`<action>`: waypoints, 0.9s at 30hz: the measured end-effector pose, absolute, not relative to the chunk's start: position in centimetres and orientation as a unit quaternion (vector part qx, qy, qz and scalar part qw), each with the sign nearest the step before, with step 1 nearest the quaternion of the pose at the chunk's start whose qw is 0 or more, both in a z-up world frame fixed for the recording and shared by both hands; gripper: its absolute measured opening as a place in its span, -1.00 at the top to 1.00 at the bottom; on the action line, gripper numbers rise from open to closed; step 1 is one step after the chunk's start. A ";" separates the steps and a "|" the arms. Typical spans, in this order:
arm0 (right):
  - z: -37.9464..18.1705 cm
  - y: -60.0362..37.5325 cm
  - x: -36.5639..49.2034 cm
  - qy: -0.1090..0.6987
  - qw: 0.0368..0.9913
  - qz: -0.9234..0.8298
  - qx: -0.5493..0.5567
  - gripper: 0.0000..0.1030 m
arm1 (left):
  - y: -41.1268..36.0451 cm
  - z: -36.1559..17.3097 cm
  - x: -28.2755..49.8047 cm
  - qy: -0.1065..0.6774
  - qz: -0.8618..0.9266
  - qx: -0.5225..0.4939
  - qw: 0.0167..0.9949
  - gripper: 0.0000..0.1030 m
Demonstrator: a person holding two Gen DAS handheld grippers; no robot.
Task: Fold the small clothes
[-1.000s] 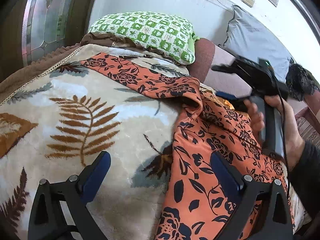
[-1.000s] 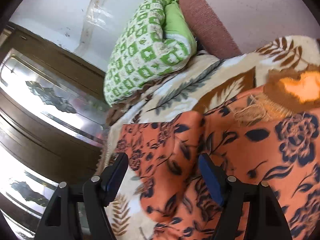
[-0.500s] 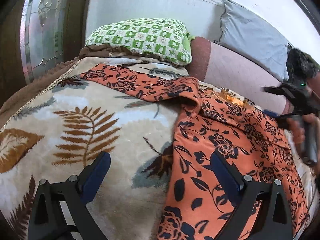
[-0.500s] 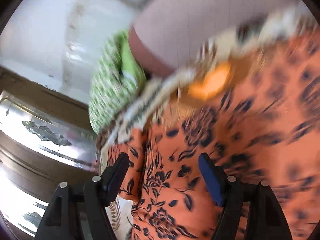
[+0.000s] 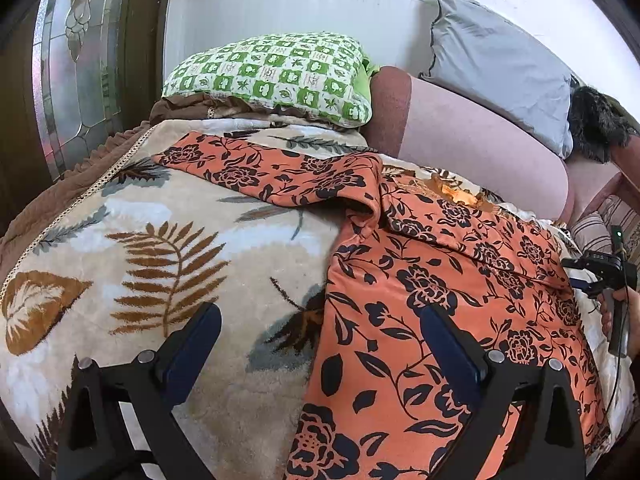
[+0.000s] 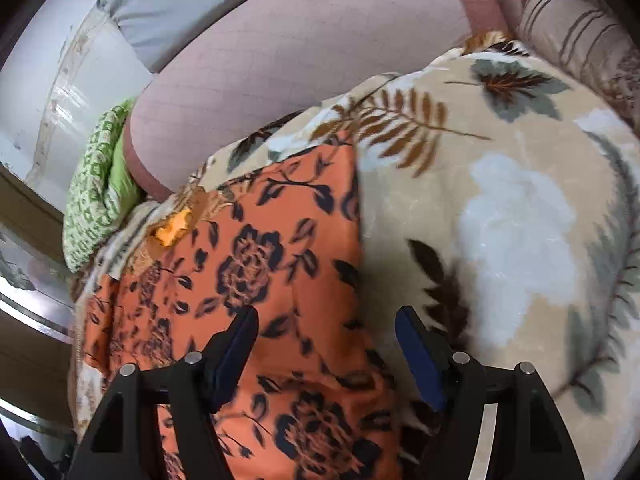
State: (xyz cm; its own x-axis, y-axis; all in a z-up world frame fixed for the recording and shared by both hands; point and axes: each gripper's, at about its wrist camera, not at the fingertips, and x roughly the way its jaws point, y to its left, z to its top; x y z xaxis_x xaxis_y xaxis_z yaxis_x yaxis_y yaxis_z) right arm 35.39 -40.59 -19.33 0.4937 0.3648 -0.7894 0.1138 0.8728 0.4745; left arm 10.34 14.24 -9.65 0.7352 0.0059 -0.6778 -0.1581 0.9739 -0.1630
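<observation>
An orange garment with black flowers (image 5: 420,280) lies spread on a cream blanket with leaf prints (image 5: 168,264). One sleeve (image 5: 260,168) stretches out to the far left. My left gripper (image 5: 320,340) is open and empty, hovering over the garment's left edge. My right gripper (image 6: 326,344) is open and empty, over the garment's right edge (image 6: 260,264). In the left wrist view the right gripper (image 5: 600,272) shows at the far right, beside the garment.
A green checked pillow (image 5: 272,76) and a grey pillow (image 5: 496,60) lie at the back against a pink sofa back (image 5: 480,148). A glass-panelled door (image 5: 80,60) stands at the left. A striped cushion (image 6: 576,28) lies at the right end.
The right gripper has moved away from the garment's upper middle to its right edge. The garment's top right now lies flat. The left gripper has barely moved.
</observation>
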 end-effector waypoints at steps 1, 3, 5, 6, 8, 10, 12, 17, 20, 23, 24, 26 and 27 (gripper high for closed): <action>-19.8 -40.0 35.9 0.522 0.819 0.073 0.228 0.65 | 14.2 -9.6 10.3 0.361 0.047 -0.102 0.926 -0.93; -20.2 -39.6 36.3 0.530 0.820 0.061 0.210 0.78 | 14.2 -9.5 10.3 0.363 0.050 -0.100 0.925 -0.93; -19.7 -40.7 36.1 0.519 0.830 0.029 0.201 0.80 | 14.2 -9.4 10.4 0.364 0.050 -0.097 0.925 -0.93; -19.7 -41.5 36.1 0.516 0.835 0.002 0.193 0.87 | 14.2 -9.4 10.5 0.364 0.050 -0.096 0.925 -0.93; -21.3 -43.1 36.1 0.535 0.820 -0.021 0.203 0.91 | 14.0 -9.5 10.8 0.368 0.049 -0.095 0.924 -0.93; -20.8 -43.6 35.7 0.519 0.829 -0.001 0.208 0.86 | 14.0 -9.7 11.2 0.372 0.047 -0.096 0.922 -0.93; -19.1 -44.8 34.7 0.479 0.845 -0.005 0.239 0.82 | 14.2 -9.7 11.6 0.372 0.047 -0.100 0.922 -0.93; -17.0 -43.4 36.0 0.450 0.851 0.046 0.266 -0.92 | 14.9 -10.0 12.4 0.374 0.052 -0.115 0.919 -0.93; -16.7 -42.2 38.0 0.446 0.857 0.045 0.254 -0.89 | 15.3 -10.2 12.4 0.377 0.056 -0.113 0.918 -0.93; -19.2 -41.9 41.1 0.481 0.830 0.045 0.277 -0.54 | 16.1 -10.5 12.6 0.382 0.062 -0.105 0.916 -0.93; -19.7 -41.4 41.8 0.497 0.826 0.046 0.262 0.49 | 16.4 -10.5 12.7 0.383 0.065 -0.107 0.915 -0.93; -20.7 -41.4 42.3 0.512 0.828 0.010 0.227 0.80 | 17.8 -10.7 13.1 0.383 0.069 -0.129 0.912 -0.93; -20.9 -41.8 42.4 0.514 0.826 0.007 0.232 0.78 | 18.3 -10.7 13.3 0.383 0.070 -0.139 0.911 -0.93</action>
